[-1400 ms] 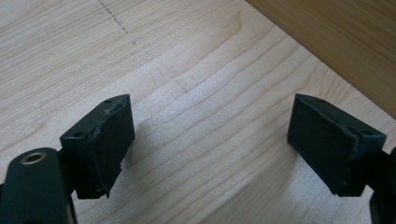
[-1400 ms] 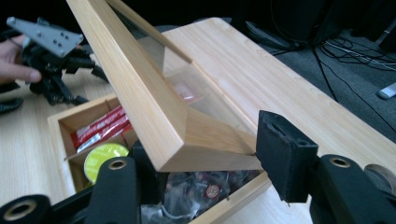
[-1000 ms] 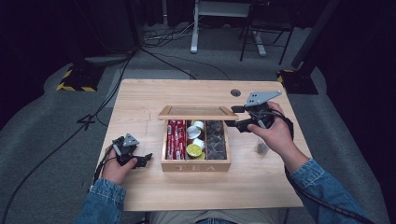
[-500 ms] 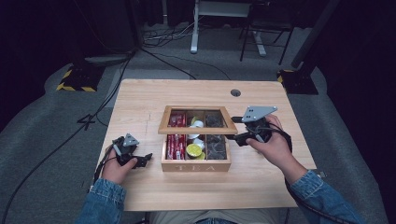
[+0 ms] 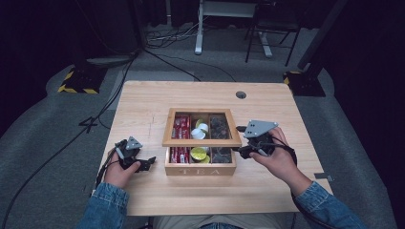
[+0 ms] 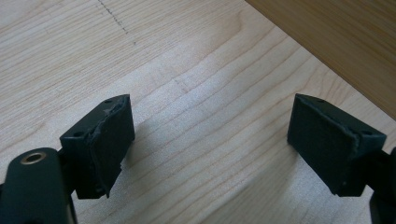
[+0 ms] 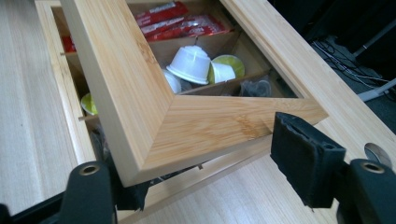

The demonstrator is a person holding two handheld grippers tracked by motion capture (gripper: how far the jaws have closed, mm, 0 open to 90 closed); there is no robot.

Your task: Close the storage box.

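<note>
Since the earlier frames we see the glass-paned bamboo lid (image 5: 202, 128) of the wooden tea box (image 5: 200, 168) come down from near upright to lie low over the box, still raised a little at its near edge, and the right hand-held gripper (image 5: 241, 151) has sunk with it. Its jaws have just been opening; in the right gripper view the lid's corner (image 7: 154, 135) sits between them, one jaw tucked beneath the frame, the other standing clear of the wood, so the grip looks released. The box sits at the middle of the pale wooden surface (image 5: 157, 100), closer to the near edge than the far one, its front marked TEA. Through the pane we make out red sachets (image 7: 180, 21), white capsules (image 7: 190, 64) and a yellow-green capsule (image 7: 231, 65) in separate compartments. The left hand-held gripper (image 5: 145, 163) rests on the surface just left of the box, towards the near-left corner; in the left gripper view its jaws stand wide apart over bare wood, grasping nothing (image 6: 210, 149).
</note>
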